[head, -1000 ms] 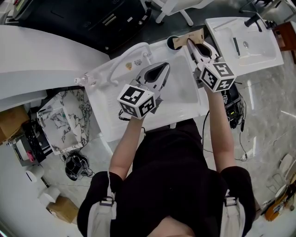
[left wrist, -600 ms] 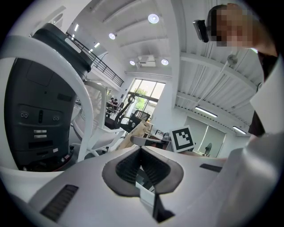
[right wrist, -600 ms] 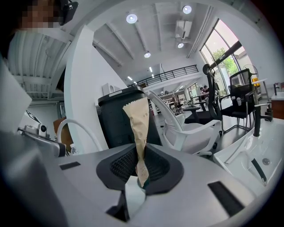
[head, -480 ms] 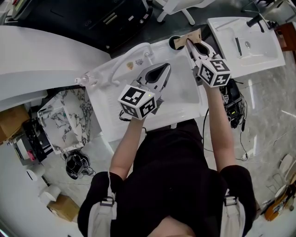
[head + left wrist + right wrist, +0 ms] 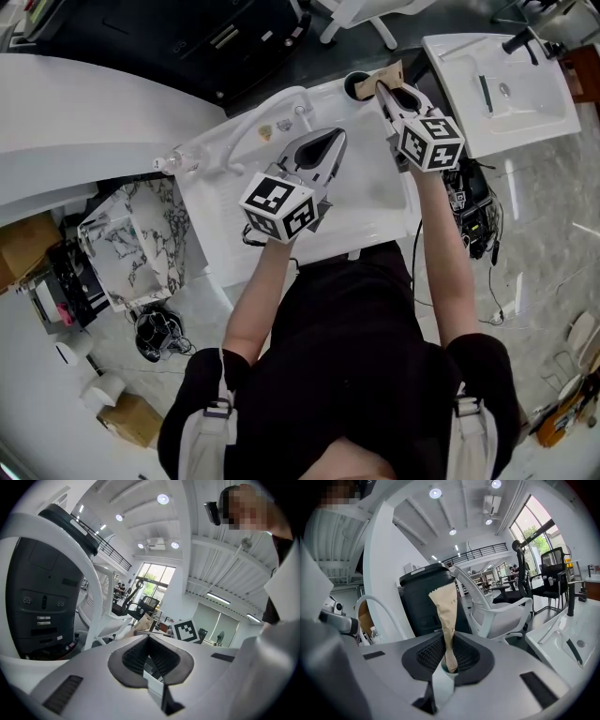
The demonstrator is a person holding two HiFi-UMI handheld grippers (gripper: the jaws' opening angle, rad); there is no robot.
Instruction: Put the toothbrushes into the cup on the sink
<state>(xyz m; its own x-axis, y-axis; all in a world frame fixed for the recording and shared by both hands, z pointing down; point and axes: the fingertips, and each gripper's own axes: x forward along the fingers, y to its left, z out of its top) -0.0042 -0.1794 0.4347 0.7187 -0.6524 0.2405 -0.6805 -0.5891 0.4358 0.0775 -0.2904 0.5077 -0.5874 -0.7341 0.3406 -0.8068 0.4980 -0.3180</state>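
Note:
A dark cup (image 5: 353, 85) stands at the back right corner of the white sink (image 5: 375, 202). My right gripper (image 5: 382, 89) is shut on a toothbrush in a brown paper sleeve (image 5: 388, 74), held right beside the cup's rim. In the right gripper view the sleeve (image 5: 446, 616) sticks up from between the closed jaws (image 5: 449, 654). My left gripper (image 5: 335, 137) hovers over the basin, shut with nothing in it. In the left gripper view its jaws (image 5: 149, 640) meet, with only the room beyond them.
A curved white faucet (image 5: 240, 137) and small items (image 5: 265, 132) sit on the sink's back ledge. A second white sink (image 5: 497, 80) to the right holds a slim dark object (image 5: 481, 94). A marble-patterned bin (image 5: 131, 244) stands left of the sink.
My right gripper has edged a little toward the back of the sink with the paper-sleeved toothbrush still in it. The left gripper has stayed put.

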